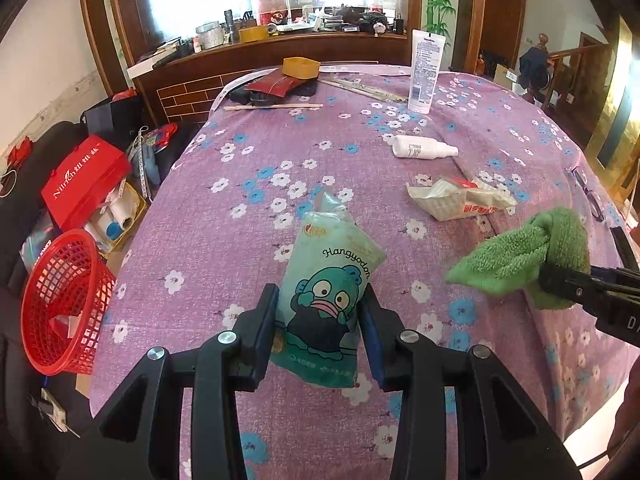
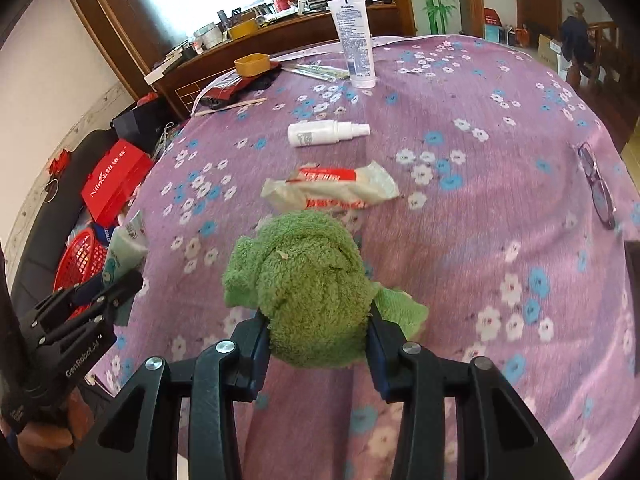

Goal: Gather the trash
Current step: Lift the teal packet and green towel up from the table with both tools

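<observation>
Left tool (image 1: 320,300) covers the teal packet's (image 1: 326,280) lower sides. Green towel (image 2: 308,280) hides the wrapper's (image 2: 332,186) near edge. Glasses (image 2: 598,188) blurred. Windowsill clutter (image 1: 304,24) too small to identify.

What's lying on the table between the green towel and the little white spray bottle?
A crumpled wrapper lies between the green towel and the spray bottle, clearest in the right wrist view.

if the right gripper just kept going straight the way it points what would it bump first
Probably the crumpled white and red wrapper, lying on the purple cloth just beyond the green towel the right gripper holds. Depth is unclear; if held high, it could pass over it toward the white spray bottle.
</observation>
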